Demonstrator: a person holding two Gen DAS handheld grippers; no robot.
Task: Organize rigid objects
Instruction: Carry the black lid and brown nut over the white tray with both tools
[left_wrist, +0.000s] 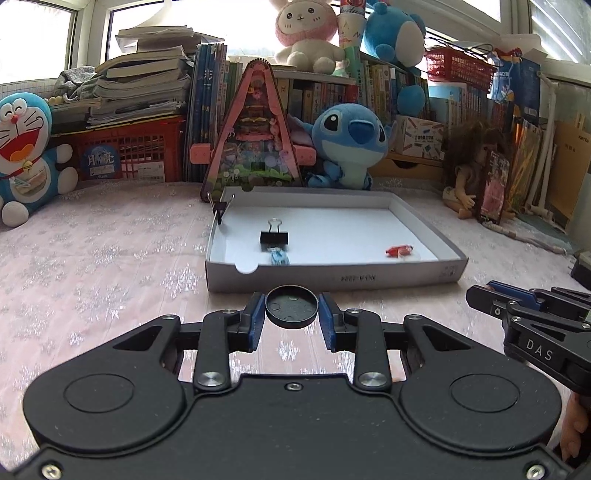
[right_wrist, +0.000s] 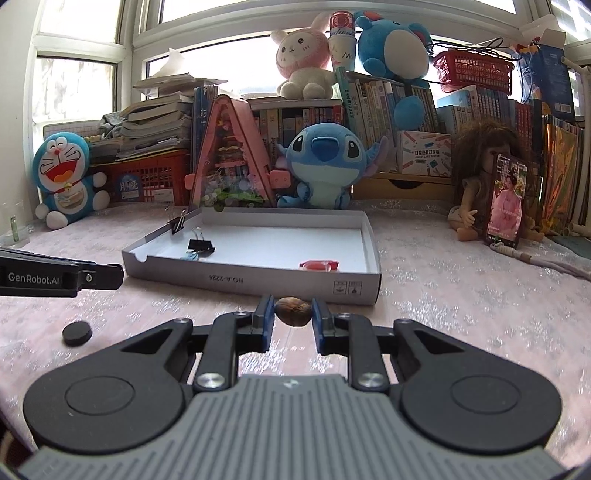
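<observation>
A black round cap (left_wrist: 291, 307) lies on the pink cloth between the fingers of my left gripper (left_wrist: 291, 314), which is open around it with small gaps either side; it also shows in the right wrist view (right_wrist: 77, 332). A brown nut-like object (right_wrist: 293, 311) sits between the fingers of my right gripper (right_wrist: 293, 314), also open with gaps. The shallow white box (left_wrist: 332, 275) ahead holds a black binder clip (left_wrist: 273, 236), a small blue item (left_wrist: 279, 257) and a red wrapped piece (left_wrist: 399, 250). Another binder clip (left_wrist: 220, 210) grips the box's left wall.
Plush toys, a pink triangular toy house (left_wrist: 255, 136), red crates, books and a doll (left_wrist: 469, 173) line the back edge. My right gripper shows at the right of the left wrist view (left_wrist: 480, 295); my left gripper's finger shows at the left of the right wrist view (right_wrist: 103, 275).
</observation>
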